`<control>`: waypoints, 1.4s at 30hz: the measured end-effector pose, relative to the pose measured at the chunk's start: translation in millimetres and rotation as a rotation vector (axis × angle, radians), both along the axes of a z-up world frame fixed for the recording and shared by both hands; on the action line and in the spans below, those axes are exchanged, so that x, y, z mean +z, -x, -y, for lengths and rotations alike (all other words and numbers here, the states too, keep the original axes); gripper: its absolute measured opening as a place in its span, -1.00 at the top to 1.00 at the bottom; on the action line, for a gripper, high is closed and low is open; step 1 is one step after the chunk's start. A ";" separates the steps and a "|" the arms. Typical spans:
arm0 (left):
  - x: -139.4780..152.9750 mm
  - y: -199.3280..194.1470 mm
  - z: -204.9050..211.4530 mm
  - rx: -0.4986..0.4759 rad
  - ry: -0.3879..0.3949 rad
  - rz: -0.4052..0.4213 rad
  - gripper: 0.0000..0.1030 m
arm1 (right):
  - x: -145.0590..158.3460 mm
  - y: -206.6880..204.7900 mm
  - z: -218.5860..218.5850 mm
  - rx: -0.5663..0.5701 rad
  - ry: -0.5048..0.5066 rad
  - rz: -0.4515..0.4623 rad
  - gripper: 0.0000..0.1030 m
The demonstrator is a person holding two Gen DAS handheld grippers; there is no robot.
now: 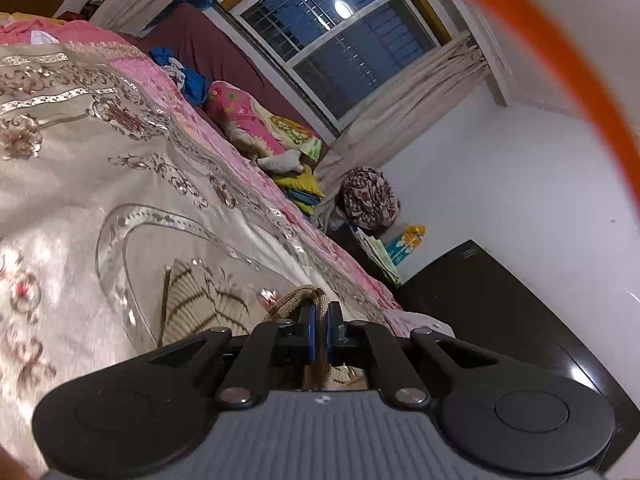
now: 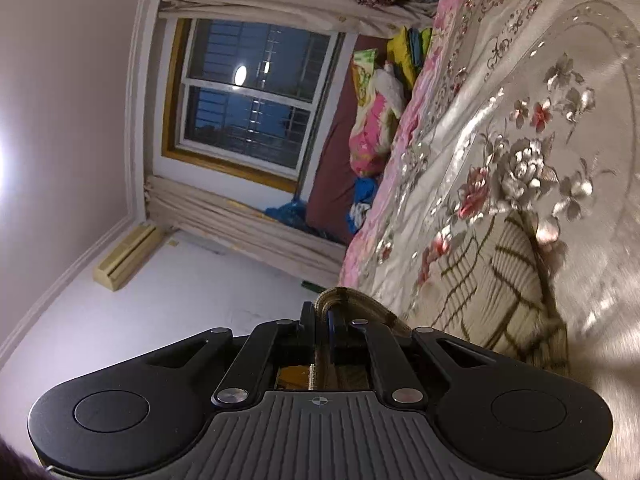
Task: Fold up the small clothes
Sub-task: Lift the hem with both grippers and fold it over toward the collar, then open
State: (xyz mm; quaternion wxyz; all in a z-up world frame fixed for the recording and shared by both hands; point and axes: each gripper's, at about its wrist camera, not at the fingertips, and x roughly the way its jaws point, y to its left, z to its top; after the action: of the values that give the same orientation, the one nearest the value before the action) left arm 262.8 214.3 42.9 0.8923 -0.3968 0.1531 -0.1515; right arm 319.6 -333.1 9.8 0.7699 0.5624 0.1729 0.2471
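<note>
Both tongs, the left tongs [image 1: 319,334] and right tongs [image 2: 322,330], are clamping the tan knitted garment [image 1: 316,304] above the embroidered bedspread [image 1: 100,168]. Keeping the held edges level and taut should yield a cleaner fold.

A garment [image 1: 308,300] sits pinched between the fingers of the left gripper [image 1: 319,336], with the bedspread [image 1: 120,184] spreading ahead and to their left. Beyond the fingertips a pillow [image 1: 244,120] lies at the bed's far edge, the window [image 1: 340,40] behind it. A cabinet [image 1: 500,312] stands right of the fingers.
</note>
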 end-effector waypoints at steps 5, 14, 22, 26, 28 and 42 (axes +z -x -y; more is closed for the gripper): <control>-9.6 -20.7 -0.7 0.015 -0.014 -0.041 0.80 | -4.5 -27.8 -6.6 -0.010 0.042 -0.045 0.86; -22.1 -47.8 -3.5 0.038 -0.046 -0.100 0.80 | -23.6 -54.6 -7.4 -0.051 0.082 -0.128 0.86; -33.2 -71.9 -7.9 0.066 -0.063 -0.156 0.80 | -34.3 -73.4 -7.1 -0.078 0.144 -0.179 0.87; -40.6 -82.3 -11.4 0.084 -0.060 -0.198 0.80 | -40.3 -77.7 -7.4 -0.081 0.169 -0.206 0.87; -42.9 -85.4 -11.4 0.090 -0.071 -0.220 0.80 | -42.0 -80.0 -9.0 -0.078 0.192 -0.215 0.87; -47.5 -86.4 -24.7 0.135 -0.042 -0.292 0.66 | -39.8 -93.2 -13.9 -0.060 0.191 -0.248 0.78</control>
State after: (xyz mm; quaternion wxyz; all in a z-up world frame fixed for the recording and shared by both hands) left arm 349.2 239.0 -4.6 0.8767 -0.4052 0.2575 -0.0287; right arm 412.8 -319.2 -30.0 0.7998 0.5177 0.2722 0.1351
